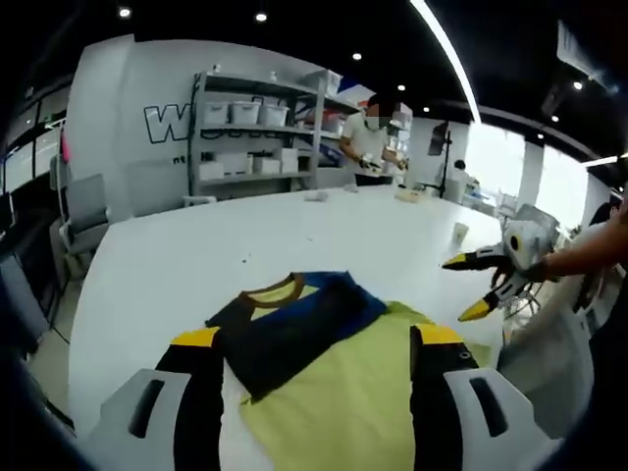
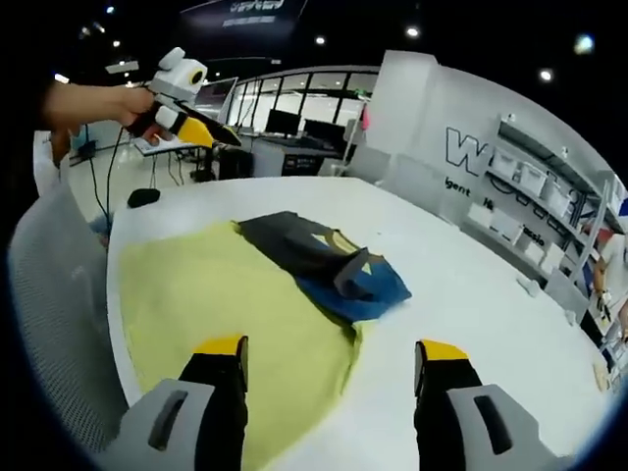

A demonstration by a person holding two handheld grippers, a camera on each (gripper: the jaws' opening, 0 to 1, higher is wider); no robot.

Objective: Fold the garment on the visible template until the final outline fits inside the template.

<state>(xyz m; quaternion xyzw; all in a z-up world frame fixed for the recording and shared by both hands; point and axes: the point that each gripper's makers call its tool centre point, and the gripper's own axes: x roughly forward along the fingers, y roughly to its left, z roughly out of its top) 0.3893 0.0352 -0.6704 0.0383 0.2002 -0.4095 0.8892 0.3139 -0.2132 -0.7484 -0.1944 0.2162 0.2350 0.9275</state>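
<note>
Garment [image 1: 324, 363] partly folded; shelving [image 1: 260, 123] behind.

One garment [image 1: 324, 343] on one white table [image 1: 324, 231], plus two grippers: left gripper [image 2: 191, 126] and right gripper [image 1: 481, 285]. One shelving unit [image 1: 260, 123] far back, one person [image 1: 368, 137] beside it.

White wall [image 1: 137, 128], storage shelves [image 1: 257, 128] (bins stacked), bright windows [image 1: 535, 177].

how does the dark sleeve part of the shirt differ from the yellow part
The dark navy-and-blue sleeve section is folded over and rumpled, with one raised crease; the pale yellow body panel lies flat and spread. The dark section covers less area than the yellow panel, which reaches the white table's edge. Both belong to one garment, and neither gripper touches them.
</note>
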